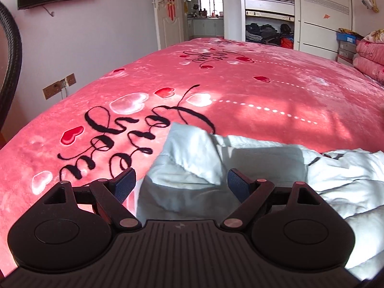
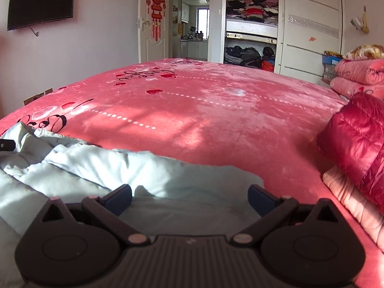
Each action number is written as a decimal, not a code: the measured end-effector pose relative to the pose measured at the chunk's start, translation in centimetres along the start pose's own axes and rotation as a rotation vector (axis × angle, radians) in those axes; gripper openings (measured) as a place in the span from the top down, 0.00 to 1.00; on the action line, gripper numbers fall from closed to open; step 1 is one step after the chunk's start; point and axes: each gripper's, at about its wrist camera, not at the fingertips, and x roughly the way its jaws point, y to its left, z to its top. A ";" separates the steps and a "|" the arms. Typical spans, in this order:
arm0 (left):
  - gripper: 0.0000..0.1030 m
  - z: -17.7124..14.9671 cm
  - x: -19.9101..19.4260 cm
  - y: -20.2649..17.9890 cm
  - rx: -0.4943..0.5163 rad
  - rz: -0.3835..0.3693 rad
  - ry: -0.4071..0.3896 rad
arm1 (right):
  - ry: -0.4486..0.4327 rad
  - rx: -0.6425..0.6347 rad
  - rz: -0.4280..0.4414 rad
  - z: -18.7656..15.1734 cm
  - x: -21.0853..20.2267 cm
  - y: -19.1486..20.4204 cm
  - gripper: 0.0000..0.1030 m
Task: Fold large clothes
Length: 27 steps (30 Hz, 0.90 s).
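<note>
A pale blue padded jacket lies crumpled at the near edge of the bed, at about six o'clock in both wrist views, on a pink blanket printed with hearts and script. In the left view a sleeve or corner flap stands up between the jaws toward twelve o'clock. In the right view the jacket spreads from nine o'clock across to the centre, with a flatter panel directly ahead.

The left hand-held gripper is released, jaws spread wide with fabric between them but not pinched. The right hand-held gripper is likewise spread and holding nothing, poised just above the jacket's flatter panel.

The fold looks barely begun: the garment is still bunched, not laid flat. To do this step well, each gripper should probably close on an outer edge, a hem or shoulder seam rather than a loose puff of filling, then pull apart to spread the jacket smooth before any crease is made. Which part the raised flap is I cannot say for certain; the fisheye warps it. A red puffer jacket sits at three o'clock on a pale pink quilted piece, well apart.
</note>
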 end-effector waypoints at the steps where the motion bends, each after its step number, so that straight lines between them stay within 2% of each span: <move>1: 0.00 -0.3 0.5 0.4 -0.017 0.001 0.015 | 0.011 0.031 0.002 -0.3 0.4 -0.6 0.01; 6: 0.00 -1.3 2.4 1.3 -0.089 -0.029 0.038 | 0.038 0.166 0.031 -1.5 1.6 -2.7 0.02; 12: 0.00 -2.2 4.1 1.4 -0.125 -0.056 0.043 | 0.072 0.182 0.022 -2.0 2.6 -2.9 0.01; 19: 0.00 -2.4 4.7 1.4 -0.115 -0.052 0.031 | 0.079 0.155 0.001 -2.3 2.9 -2.3 0.00; 25: 0.00 -1.9 3.2 1.1 -0.097 -0.018 0.033 | 0.074 0.201 0.026 -1.9 2.2 -3.2 0.01; 27: 0.00 -1.2 1.3 0.5 -0.064 -0.004 0.000 | 0.053 0.239 0.005 -1.8 1.1 -3.8 0.01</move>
